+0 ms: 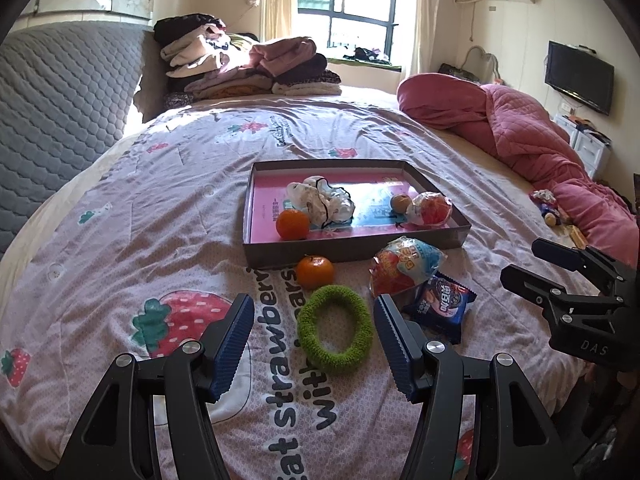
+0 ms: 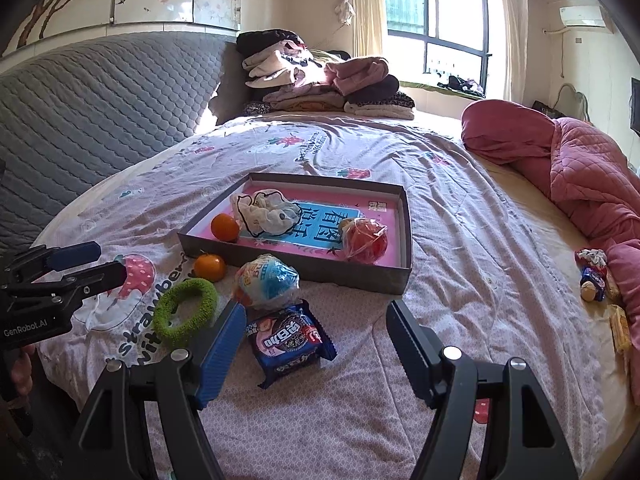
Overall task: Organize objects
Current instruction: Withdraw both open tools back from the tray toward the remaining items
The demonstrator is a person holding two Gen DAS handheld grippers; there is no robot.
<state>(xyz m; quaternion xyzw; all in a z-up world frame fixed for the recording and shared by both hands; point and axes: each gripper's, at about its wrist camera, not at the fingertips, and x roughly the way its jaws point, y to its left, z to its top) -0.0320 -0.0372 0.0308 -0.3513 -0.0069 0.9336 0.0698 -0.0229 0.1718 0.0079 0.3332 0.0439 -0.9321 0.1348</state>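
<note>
Two grippers hover over a bed (image 1: 120,208) covered by a strawberry-print quilt. The left gripper (image 1: 314,344) has its jaws apart and empty, with a fuzzy green ring (image 1: 335,328) lying flat on the quilt between the blue pads, untouched. The right gripper (image 2: 316,344) is also apart and empty, just above a blue cookie packet (image 2: 289,338).

A shallow grey box (image 1: 352,251) with a pink floor sits toward the middle of the bed. Inside it are an orange (image 1: 293,224), a crumpled white cloth (image 1: 322,200) and a red snack bag (image 1: 430,209). Outside, against its near wall, lie a second orange (image 1: 315,272) and a blue and red snack bag (image 1: 406,266), with the ring and packet nearer the bed's near edge.

The likely step is picking up the ring and moving it into the box. To do it well, the left gripper should lower until one pad goes inside the hole and one outside, pinching a single side of the band, since the soft ring would squash if clamped across.

From the left wrist, the ring looks oval, its long axis running from the near edge toward the box, tilted slightly left at the far end. The packet's long axis lies roughly across the bed.
</note>
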